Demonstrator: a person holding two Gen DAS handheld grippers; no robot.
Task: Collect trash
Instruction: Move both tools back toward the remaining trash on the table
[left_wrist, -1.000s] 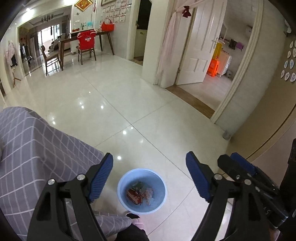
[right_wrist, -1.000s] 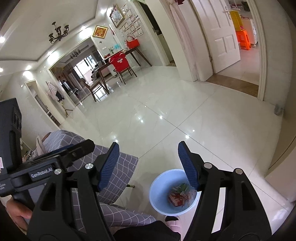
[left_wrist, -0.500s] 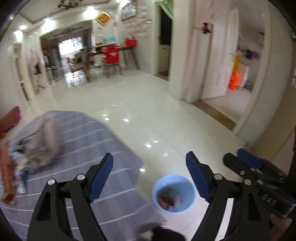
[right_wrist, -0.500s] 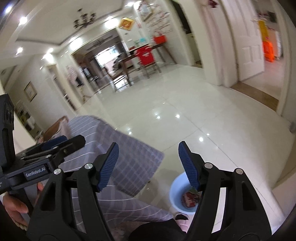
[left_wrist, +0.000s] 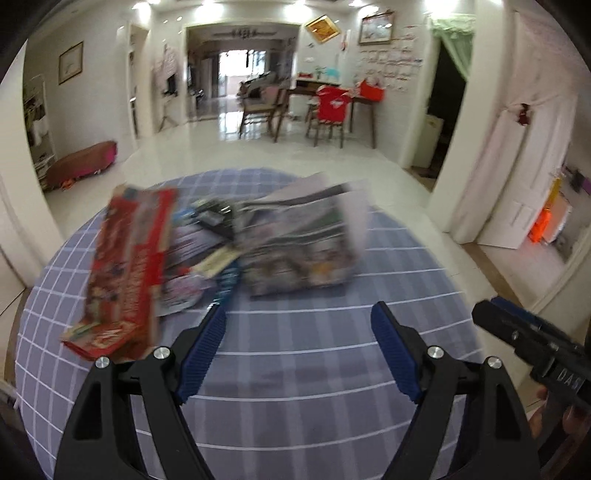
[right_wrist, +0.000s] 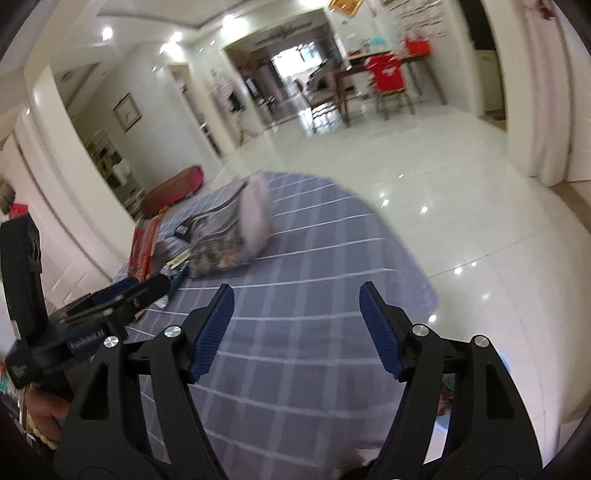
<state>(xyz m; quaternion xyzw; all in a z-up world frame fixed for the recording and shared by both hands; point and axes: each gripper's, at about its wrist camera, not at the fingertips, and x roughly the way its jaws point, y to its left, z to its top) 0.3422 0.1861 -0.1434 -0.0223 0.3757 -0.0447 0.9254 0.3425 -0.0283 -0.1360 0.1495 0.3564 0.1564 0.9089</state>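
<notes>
A pile of trash lies on the far half of a round table under a grey-blue checked cloth (left_wrist: 295, 369). It holds a flat red box (left_wrist: 129, 266), a large grey printed bag (left_wrist: 303, 243) and small wrappers (left_wrist: 207, 254) between them. My left gripper (left_wrist: 299, 354) hovers open over the near cloth, short of the pile, with nothing between its blue pads. My right gripper (right_wrist: 295, 328) is over the cloth (right_wrist: 295, 387) too, its jaws opening and empty. The bag (right_wrist: 236, 236) and red box (right_wrist: 142, 247) lie to its far left. A sliver of the blue bin (right_wrist: 445, 410) shows low behind its right finger.
Glossy white tile floor (right_wrist: 461, 206) surrounds the table. A dining table and chairs, one draped in red (left_wrist: 332, 107), stand far back. A brown cushion (left_wrist: 81, 166) lies on the floor at left. A white door (left_wrist: 528, 184) stands open at right.
Both views swung away from the blue bin on the floor and up onto the table top with the trash pile. The bin has left the left wrist view. Both grippers stayed empty.
</notes>
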